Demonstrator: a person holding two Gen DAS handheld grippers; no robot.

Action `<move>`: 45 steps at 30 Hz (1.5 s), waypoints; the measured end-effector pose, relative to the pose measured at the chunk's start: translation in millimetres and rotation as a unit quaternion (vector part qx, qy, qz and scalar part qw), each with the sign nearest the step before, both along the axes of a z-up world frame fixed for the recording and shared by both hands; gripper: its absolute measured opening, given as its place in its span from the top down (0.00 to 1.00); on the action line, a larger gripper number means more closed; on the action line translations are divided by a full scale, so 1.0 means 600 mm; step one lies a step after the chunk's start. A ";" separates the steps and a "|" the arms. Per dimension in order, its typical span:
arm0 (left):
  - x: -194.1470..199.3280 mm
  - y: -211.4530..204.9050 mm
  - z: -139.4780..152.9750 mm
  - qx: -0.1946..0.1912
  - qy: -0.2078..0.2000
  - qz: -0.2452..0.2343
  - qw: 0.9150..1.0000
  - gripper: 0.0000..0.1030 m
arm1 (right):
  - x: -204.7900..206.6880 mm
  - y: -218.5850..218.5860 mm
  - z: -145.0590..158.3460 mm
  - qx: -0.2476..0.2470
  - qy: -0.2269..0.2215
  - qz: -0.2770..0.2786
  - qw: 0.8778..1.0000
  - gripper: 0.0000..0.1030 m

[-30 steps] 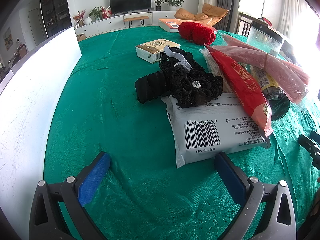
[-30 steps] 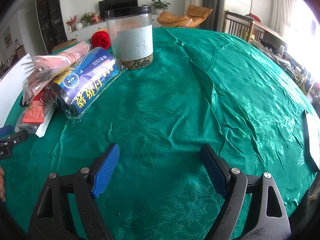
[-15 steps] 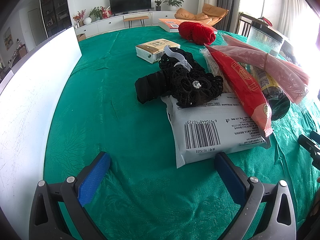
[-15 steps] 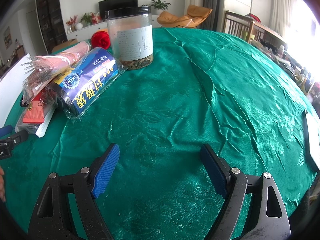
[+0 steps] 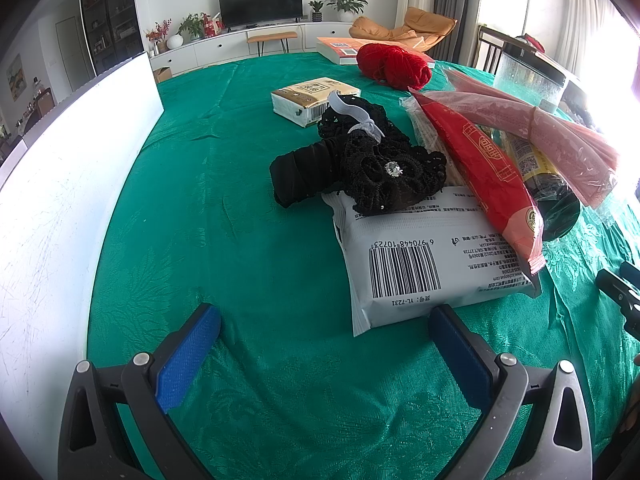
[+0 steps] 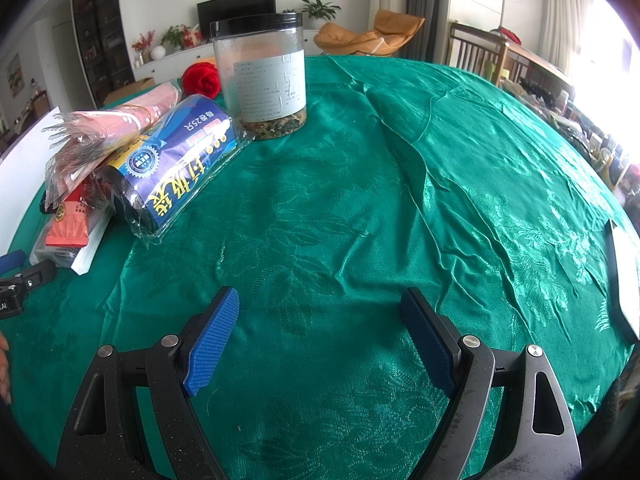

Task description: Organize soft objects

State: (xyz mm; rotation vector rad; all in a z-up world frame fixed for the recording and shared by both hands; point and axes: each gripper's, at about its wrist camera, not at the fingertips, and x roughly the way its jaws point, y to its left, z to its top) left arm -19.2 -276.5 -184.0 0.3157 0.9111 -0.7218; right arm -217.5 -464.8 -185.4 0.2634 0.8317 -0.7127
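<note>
1. The black lace cloth (image 5: 376, 168) is the soft thing in the middle of the pile. It lies on the green tablecloth (image 5: 224, 216), and its front edge rests on top of the white packet.
2. A small shiny stone (image 5: 393, 169) sits on the black lace cloth, and a white band (image 5: 356, 114) is tied around its far end.
3. The white packet (image 5: 424, 264) with the bar code lies flat, just in front of the black lace cloth and partly under it.
4. The long red packet (image 5: 484, 176) lies just right of the black lace cloth, with its near end on the white packet.
5. The pink bundle (image 5: 532, 128) is right of the black lace cloth, past the red packet.
6. The tissue pack (image 5: 312, 98) sits just behind the black lace cloth.
7. The red yarn (image 5: 394, 65) is farther behind the black lace cloth, near the far table edge.
8. The left gripper (image 5: 326, 330) hangs over the tablecloth in front of the black lace cloth. Its two blue fingers (image 5: 188, 356) are spread wide and hold nothing. The right finger is just beside the near corner of the white packet.
9. The right gripper (image 6: 320, 334) is over bare green cloth, off to the right of the pile. Its fingers are spread wide too, with nothing in them.
10. In the right view, the blue roll bag (image 6: 180, 164) lies beside the clear jar (image 6: 262, 80), which stands upright with a black lid.
</note>
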 end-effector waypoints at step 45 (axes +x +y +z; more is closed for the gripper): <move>0.000 0.000 0.000 0.000 0.000 0.000 1.000 0.00 | 0.108 -0.141 0.008 0.023 0.032 0.134 0.990 0.07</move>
